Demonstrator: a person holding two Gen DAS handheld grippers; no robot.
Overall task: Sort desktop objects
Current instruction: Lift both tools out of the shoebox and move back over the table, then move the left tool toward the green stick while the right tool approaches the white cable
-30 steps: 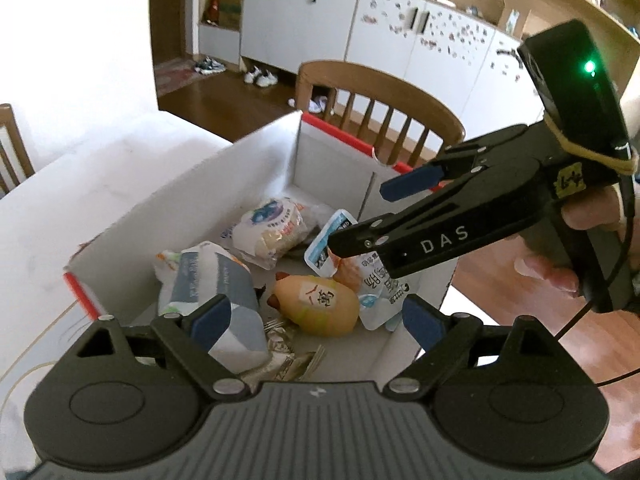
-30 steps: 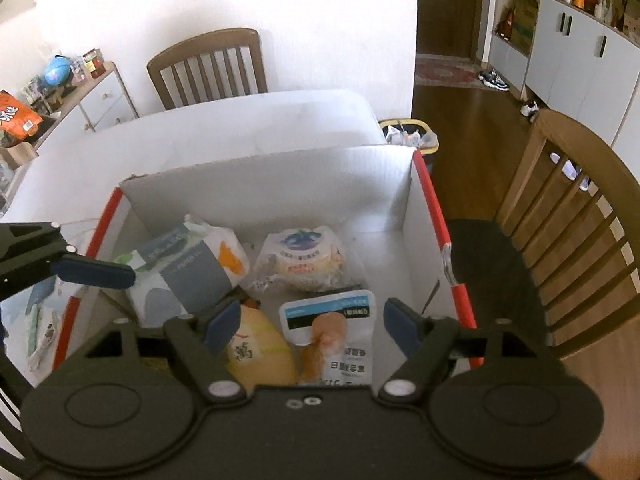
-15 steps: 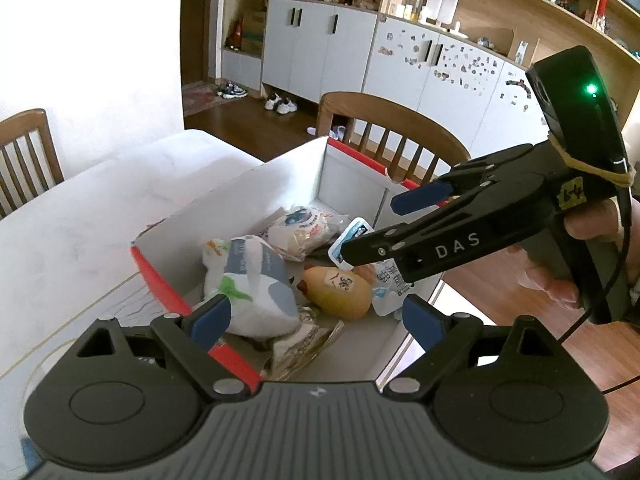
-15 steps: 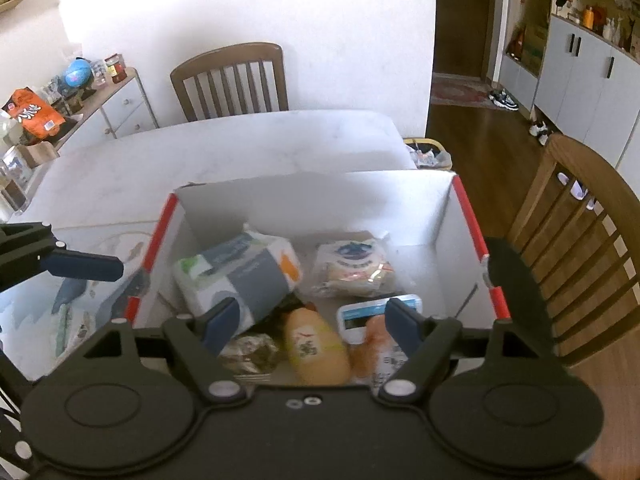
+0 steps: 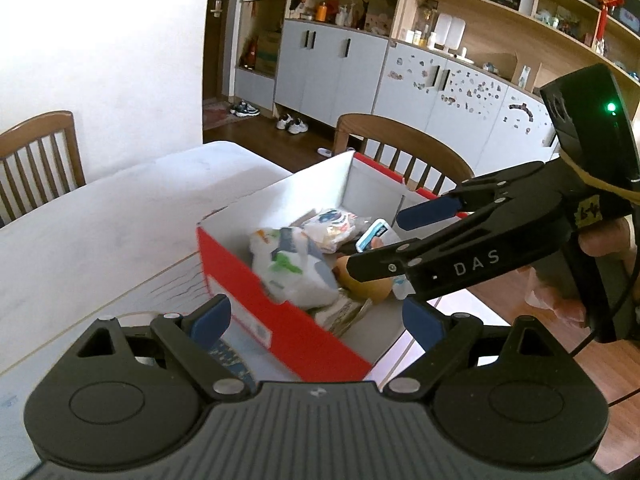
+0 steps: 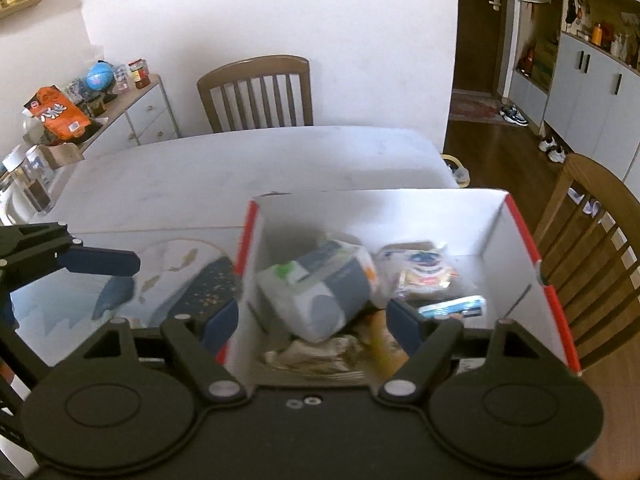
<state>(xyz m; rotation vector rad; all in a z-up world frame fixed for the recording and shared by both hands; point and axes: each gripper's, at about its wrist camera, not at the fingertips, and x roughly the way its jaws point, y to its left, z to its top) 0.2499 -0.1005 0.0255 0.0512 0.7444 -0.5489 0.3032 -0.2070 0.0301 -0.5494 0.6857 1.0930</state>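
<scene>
Nearest the left wrist camera, the left gripper [image 5: 316,320] was seen with its jaws spread wide and nothing between the pads; the red near wall of the cardboard box [image 5: 280,320] lay just beyond them. The right gripper [image 6: 312,320] was likewise held with its jaws apart and empty, above the near edge of the box [image 6: 532,276], whose left wall fell between the fingers.

Inside the box, a white and grey packet [image 6: 324,292] was propped tilted against the left side, with a round clear-wrapped snack [image 6: 420,272] behind it and a blue-topped pouch [image 6: 452,306] to the right. A yellow pear-shaped item [image 5: 368,286] was largely hidden behind the right gripper's arm in the left view. Crumpled wrappers at the box bottom were blurred and could not be identified.

The box stood at the table's right edge, with a wooden chair [image 6: 592,248] just beside it. To the left, a patterned mat [image 6: 192,280] was laid on the white table [image 6: 240,168], part of it cut off by the left gripper's finger. Beyond the box, the tabletop was left bare as far as another chair [image 6: 256,92] at the wall.
</scene>
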